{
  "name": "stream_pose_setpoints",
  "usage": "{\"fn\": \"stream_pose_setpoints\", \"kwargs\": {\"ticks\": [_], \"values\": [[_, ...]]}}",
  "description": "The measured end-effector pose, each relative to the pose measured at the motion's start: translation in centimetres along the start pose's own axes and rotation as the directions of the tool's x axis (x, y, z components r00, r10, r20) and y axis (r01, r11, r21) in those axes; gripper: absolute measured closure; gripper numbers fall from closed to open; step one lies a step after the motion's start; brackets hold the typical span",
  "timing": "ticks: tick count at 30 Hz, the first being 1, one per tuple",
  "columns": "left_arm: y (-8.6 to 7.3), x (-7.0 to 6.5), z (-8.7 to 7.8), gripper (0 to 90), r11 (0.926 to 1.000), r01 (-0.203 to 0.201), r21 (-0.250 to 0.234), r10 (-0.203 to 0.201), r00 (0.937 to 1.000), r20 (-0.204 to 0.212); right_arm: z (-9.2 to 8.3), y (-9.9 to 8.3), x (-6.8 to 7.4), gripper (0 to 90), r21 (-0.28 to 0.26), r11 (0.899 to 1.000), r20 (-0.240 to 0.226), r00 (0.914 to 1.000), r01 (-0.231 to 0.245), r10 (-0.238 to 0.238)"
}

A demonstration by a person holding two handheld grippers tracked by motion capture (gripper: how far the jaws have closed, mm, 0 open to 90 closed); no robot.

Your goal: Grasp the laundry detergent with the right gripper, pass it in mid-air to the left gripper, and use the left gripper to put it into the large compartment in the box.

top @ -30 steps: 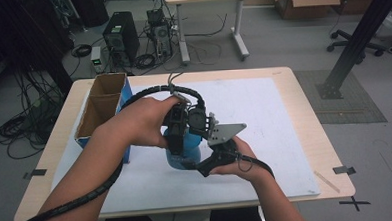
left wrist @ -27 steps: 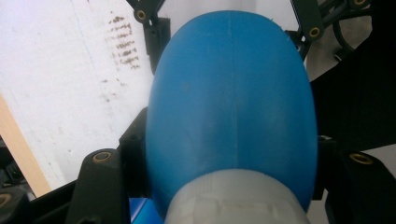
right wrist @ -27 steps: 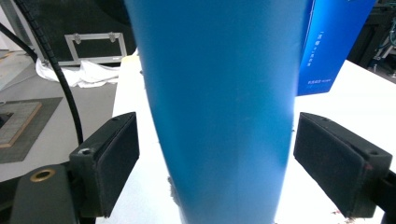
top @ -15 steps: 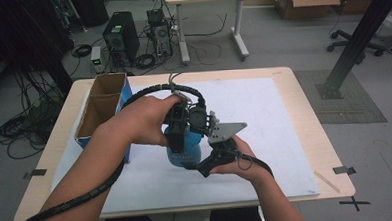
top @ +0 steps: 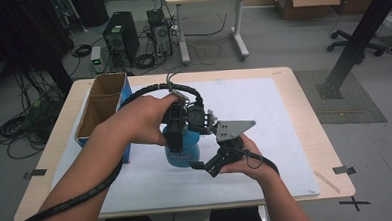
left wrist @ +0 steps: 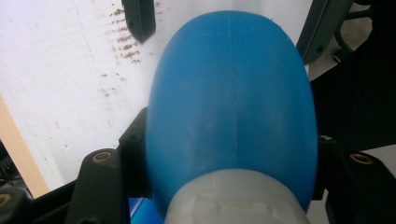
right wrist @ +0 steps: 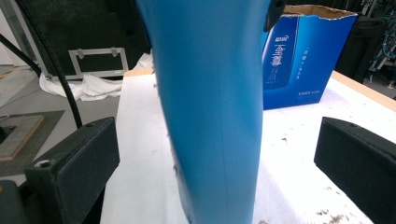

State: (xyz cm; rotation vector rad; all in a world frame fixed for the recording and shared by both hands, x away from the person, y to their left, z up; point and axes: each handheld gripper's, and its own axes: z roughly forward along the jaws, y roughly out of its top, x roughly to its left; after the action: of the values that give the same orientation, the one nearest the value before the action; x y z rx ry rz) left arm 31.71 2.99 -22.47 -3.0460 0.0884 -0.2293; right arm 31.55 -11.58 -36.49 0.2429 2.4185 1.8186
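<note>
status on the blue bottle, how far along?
Done: left gripper is clamped on the blue bottle, upright on the white sheet. In hand: right gripper jaws have just opened, bottle between them untouched. Left: probably moving it to the blue box.

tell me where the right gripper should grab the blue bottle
Take the blue bottle low on its body, from the side: it stands upright, its top is clamped by the left gripper, and the right gripper's just-opened jaws already straddle it.

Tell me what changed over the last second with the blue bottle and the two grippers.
The right hand-held gripper has just been opening; its jaws now stand clear on either side of the blue bottle. The left hand-held gripper stays clamped on the bottle, which remains upright on the white sheet.
</note>
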Motion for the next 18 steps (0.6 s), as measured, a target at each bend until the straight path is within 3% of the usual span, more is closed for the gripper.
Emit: {"fn": "stream_pose_setpoints", "kwargs": {"ticks": [7, 10, 14, 18], "values": [[-0.6, 0.4, -0.1, 38.6, 0.9993, 0.036, 0.011, -0.036, 0.9993, 0.005, -2.0, 0.0, -0.1, 0.0, 0.037, 0.999, 0.016, 0.9998, 0.014, -0.015], [-1.1, 0.8, -0.5, 38.6, 0.9975, 0.070, 0.012, -0.070, 0.9974, 0.018, -3.3, 0.1, -0.3, 0.0, 0.062, 0.998, 0.018, 0.9996, 0.019, -0.020], [-2.0, 1.6, -1.2, 38.5, 0.9877, 0.157, -0.002, -0.156, 0.9862, 0.055, -5.1, 0.4, -0.9, 0.0, 0.103, 0.994, 0.035, 0.9991, 0.022, -0.026], [-2.9, 2.4, -2.1, 38.5, 0.9721, 0.234, 0.006, -0.234, 0.9690, 0.079, -6.6, 0.8, -1.6, 0.0, 0.163, 0.986, 0.062, 0.9977, 0.018, -0.029]]}}
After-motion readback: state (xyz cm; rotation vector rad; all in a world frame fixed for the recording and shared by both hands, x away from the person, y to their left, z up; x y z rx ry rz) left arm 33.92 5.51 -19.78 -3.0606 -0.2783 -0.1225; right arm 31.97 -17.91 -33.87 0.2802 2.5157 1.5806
